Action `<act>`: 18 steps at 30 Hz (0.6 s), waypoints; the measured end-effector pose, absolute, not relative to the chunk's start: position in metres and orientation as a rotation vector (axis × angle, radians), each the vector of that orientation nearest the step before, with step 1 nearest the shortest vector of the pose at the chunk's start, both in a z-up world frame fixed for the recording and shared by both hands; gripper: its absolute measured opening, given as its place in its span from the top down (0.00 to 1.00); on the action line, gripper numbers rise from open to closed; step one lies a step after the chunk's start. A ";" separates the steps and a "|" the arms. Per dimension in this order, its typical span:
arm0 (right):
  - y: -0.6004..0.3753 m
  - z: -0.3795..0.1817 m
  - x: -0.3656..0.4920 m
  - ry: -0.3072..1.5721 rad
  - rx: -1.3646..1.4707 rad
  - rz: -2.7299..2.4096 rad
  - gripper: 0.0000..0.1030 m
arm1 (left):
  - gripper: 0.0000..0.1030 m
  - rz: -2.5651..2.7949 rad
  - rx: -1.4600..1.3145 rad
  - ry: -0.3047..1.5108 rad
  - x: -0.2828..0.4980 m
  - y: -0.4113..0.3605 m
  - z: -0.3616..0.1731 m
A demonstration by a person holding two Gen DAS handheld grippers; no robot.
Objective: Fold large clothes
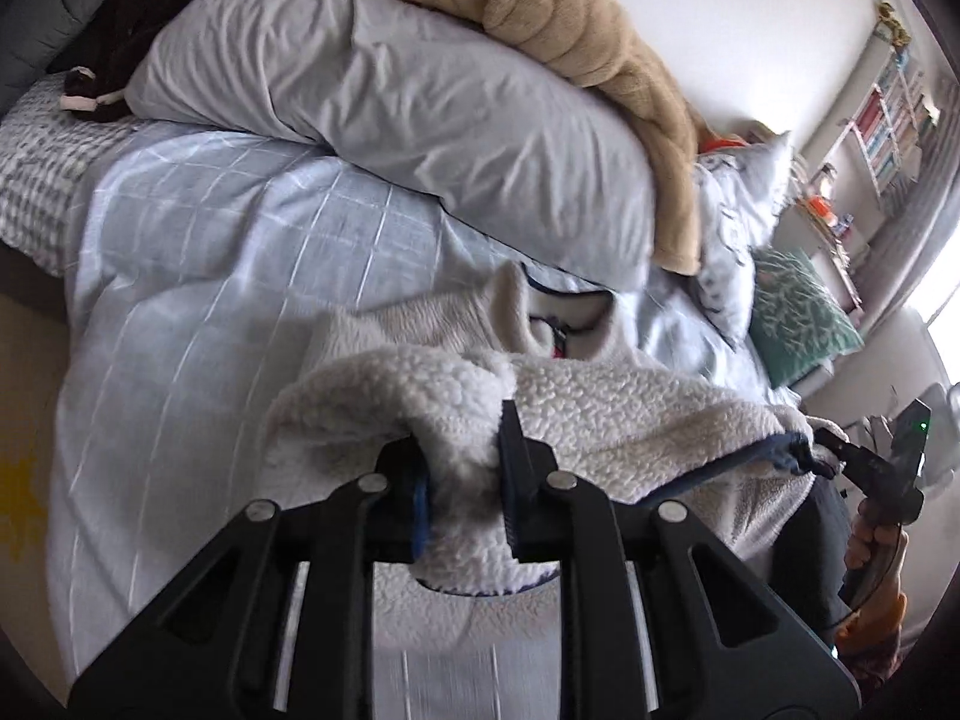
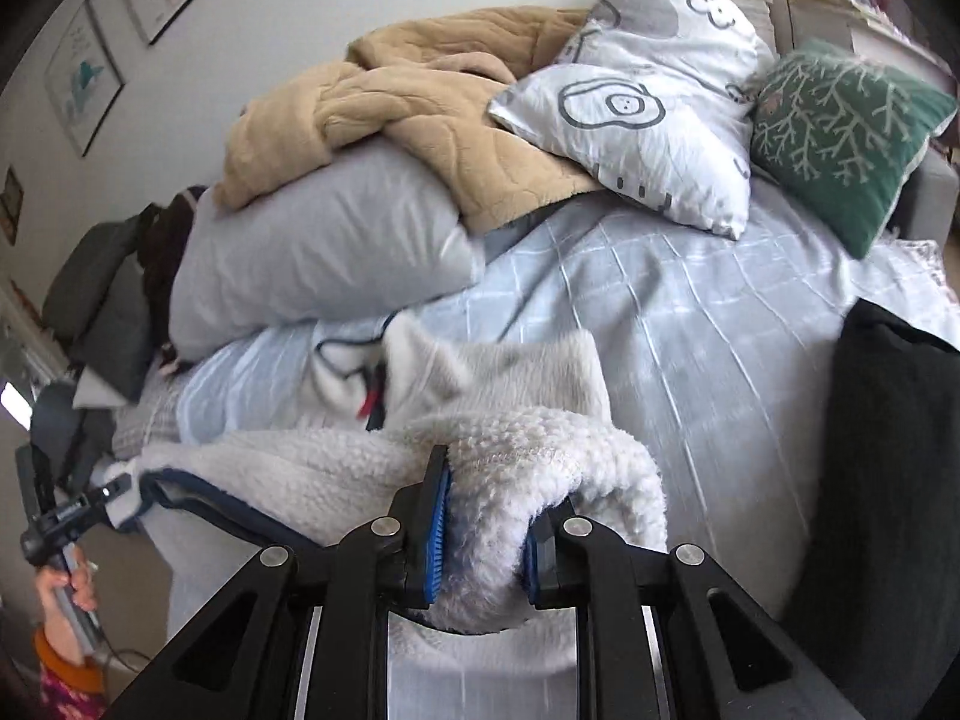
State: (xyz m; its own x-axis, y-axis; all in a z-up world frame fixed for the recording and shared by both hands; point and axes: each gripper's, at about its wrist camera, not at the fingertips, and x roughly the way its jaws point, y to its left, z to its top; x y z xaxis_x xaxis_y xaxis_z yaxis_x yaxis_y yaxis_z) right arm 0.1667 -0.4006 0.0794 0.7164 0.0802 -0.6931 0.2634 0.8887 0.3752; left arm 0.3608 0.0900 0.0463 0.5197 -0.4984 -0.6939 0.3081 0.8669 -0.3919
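Both the left gripper (image 1: 462, 480) and right gripper (image 2: 489, 531) clamp the fleece jacket's (image 1: 600, 414) hem, mid-fold, probably next carrying it toward the collar on the bed (image 1: 210, 252).

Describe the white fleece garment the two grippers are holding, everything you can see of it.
The white fleece garment is a thick sherpa-like piece with curly pile, a smoother off-white inner face and dark navy trim along its edge. A collar and a red-and-dark tag show at its far end. It lies on the pale blue checked bedspread, its near edge lifted and bunched. The left gripper and the right gripper each pinch a fold of that edge between blue pads, the hem stretched between them.
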 end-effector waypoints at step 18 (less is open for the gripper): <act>-0.446 -0.043 0.285 0.972 0.624 -0.152 0.54 | 0.24 -0.446 -0.168 1.187 0.454 0.053 -0.045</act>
State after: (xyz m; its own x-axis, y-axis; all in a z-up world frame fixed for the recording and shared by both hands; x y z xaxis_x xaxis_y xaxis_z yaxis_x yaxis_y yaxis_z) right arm 0.2846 -0.4464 -0.0428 0.5681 0.1507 -0.8091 0.3905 0.8160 0.4262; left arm 0.4541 0.0525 -0.0452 0.2997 -0.4207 -0.8563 0.2474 0.9011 -0.3562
